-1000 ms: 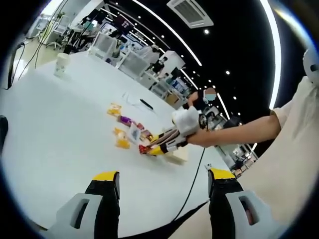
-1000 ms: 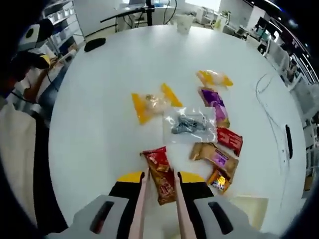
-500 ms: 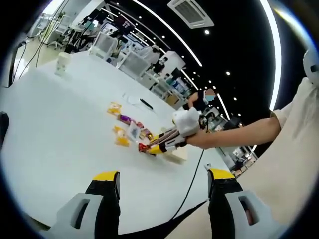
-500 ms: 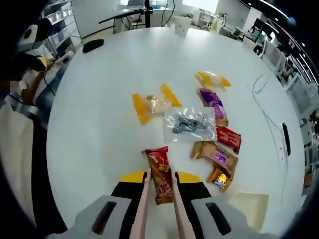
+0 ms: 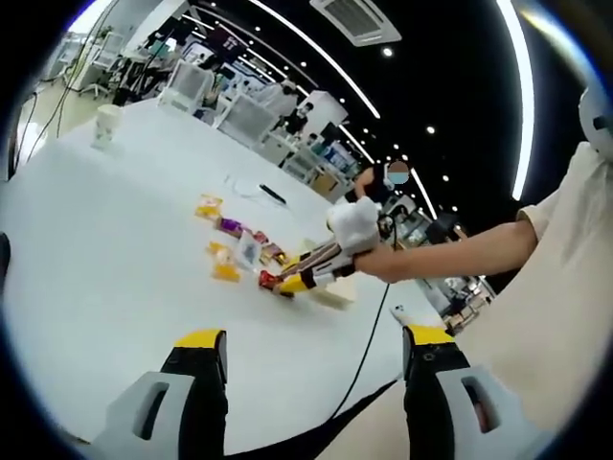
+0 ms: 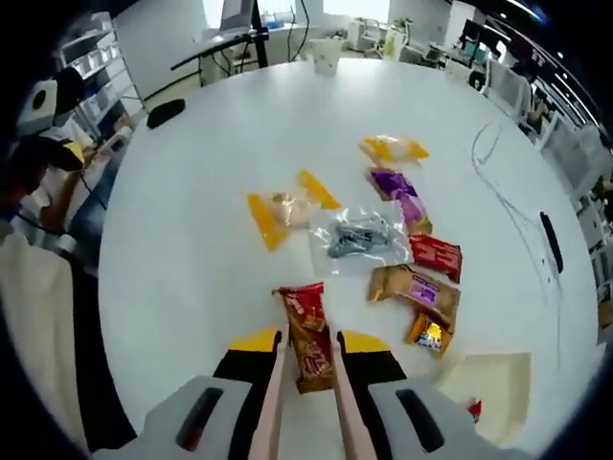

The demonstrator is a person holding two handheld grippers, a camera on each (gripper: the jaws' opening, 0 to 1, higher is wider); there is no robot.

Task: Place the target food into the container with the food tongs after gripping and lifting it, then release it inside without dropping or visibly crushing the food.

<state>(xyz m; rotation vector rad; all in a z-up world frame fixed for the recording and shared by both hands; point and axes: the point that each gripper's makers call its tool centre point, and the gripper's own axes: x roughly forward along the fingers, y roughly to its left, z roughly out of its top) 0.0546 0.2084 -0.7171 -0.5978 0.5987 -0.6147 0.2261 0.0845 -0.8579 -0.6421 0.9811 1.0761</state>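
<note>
Red-brown snack packet (image 6: 308, 335) sits clamped lengthwise between tongs (image 6: 305, 402) squeezed by right gripper (image 6: 306, 356); cream container (image 6: 488, 383) lies rightward. Left gripper (image 5: 311, 359) gapes, empty.

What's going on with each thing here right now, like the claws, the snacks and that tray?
Right claw: holding tongs closed on the red snack pack.
Left claw: open, holding nothing.
Red snack pack: gripped between the tong arms.
Clear bag: lying flat on the table.
Purple pack: lying flat.
Cream tray: holds something red at its edge.
</note>
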